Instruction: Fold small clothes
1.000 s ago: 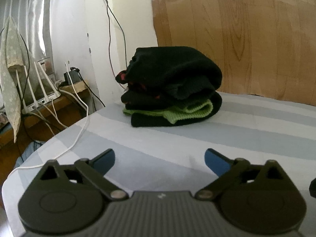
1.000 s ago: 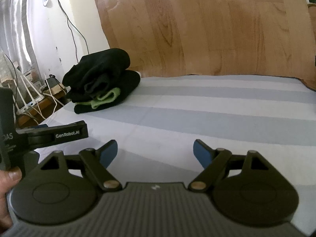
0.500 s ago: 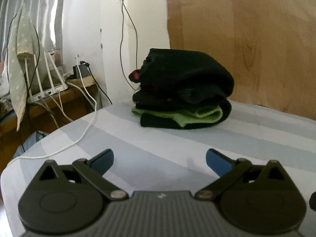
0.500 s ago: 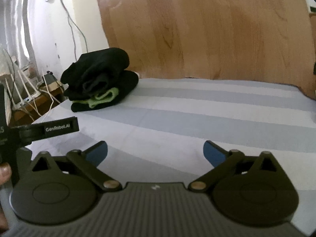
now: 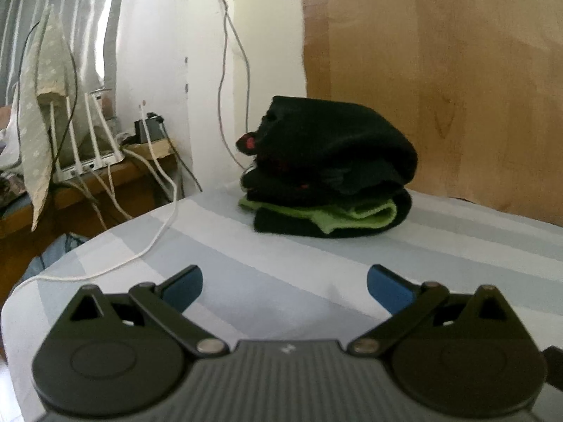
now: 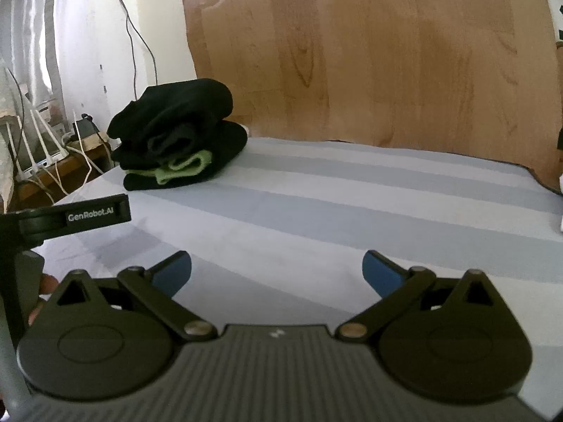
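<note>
Left wrist view shows the left tongs (image 5: 284, 286) tilted a little downward over a striped bed sheet (image 5: 316, 267), their blue-tipped arms spread wide with only bare sheet between them. Right wrist view shows the right tongs (image 6: 277, 272) in the same downward tilt; their jaws have just been opening and now stand spread wide, with nothing between them. At the left edge of that view, part of the left tool carries a label, and fingertips (image 6: 47, 285) of a hand show just below it.

Ahead of the left tongs, slightly to the right and well apart from the tips, sits a pile of folded clothes (image 5: 330, 172), mostly black with one green piece near the bottom. From the right tongs the pile (image 6: 179, 140) lies ahead and far to the left.

A white cable (image 5: 155, 232) trails over the sheet's edge, left of the left tongs. Beyond it a wooden shelf (image 5: 116, 176) holds a white router (image 5: 88, 161) and a plug. A wood-grain board (image 6: 369, 52) stands behind the bed.
</note>
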Demonstrator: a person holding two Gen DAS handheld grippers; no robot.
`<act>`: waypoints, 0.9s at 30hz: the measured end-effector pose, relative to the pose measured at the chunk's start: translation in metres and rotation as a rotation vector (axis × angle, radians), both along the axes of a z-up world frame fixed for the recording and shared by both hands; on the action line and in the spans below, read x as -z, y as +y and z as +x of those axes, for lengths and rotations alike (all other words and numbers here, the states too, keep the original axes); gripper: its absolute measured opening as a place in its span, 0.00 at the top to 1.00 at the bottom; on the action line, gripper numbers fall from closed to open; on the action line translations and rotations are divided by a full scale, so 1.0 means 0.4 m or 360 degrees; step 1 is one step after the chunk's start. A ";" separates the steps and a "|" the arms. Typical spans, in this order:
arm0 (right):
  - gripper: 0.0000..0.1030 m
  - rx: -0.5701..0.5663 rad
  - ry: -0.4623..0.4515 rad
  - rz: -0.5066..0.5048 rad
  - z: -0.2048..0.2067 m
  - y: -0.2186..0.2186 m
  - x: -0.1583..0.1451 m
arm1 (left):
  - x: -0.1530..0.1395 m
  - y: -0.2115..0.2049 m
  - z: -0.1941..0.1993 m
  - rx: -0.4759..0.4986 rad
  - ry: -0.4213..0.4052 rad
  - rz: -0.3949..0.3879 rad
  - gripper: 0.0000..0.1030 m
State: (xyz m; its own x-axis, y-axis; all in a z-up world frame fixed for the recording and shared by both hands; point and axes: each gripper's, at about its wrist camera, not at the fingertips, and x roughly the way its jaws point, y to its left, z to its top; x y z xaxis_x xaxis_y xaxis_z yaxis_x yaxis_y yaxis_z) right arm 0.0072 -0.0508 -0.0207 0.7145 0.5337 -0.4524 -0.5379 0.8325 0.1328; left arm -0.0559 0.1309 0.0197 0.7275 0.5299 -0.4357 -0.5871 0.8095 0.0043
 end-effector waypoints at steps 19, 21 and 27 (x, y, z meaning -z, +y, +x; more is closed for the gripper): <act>0.00 -0.0068 -0.0001 0.0020 -0.012 -0.002 -0.002 | 0.013 -0.016 -0.032 -0.0022 0.0326 -0.0012 0.00; 0.00 -0.0064 0.0001 0.0029 -0.010 -0.005 -0.003 | 0.012 -0.016 -0.032 -0.0032 0.0340 -0.0015 0.00; 0.00 0.0018 -0.0021 0.0098 -0.005 -0.029 -0.009 | -0.003 -0.028 -0.039 -0.0009 0.0359 -0.0080 0.00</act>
State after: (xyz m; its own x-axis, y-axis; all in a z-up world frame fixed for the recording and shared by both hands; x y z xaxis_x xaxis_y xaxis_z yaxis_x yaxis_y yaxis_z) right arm 0.0050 -0.0624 -0.0173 0.7260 0.5522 -0.4098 -0.5307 0.8289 0.1768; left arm -0.0716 0.1198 0.0209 0.6059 0.5072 -0.6129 -0.5803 0.8088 0.0956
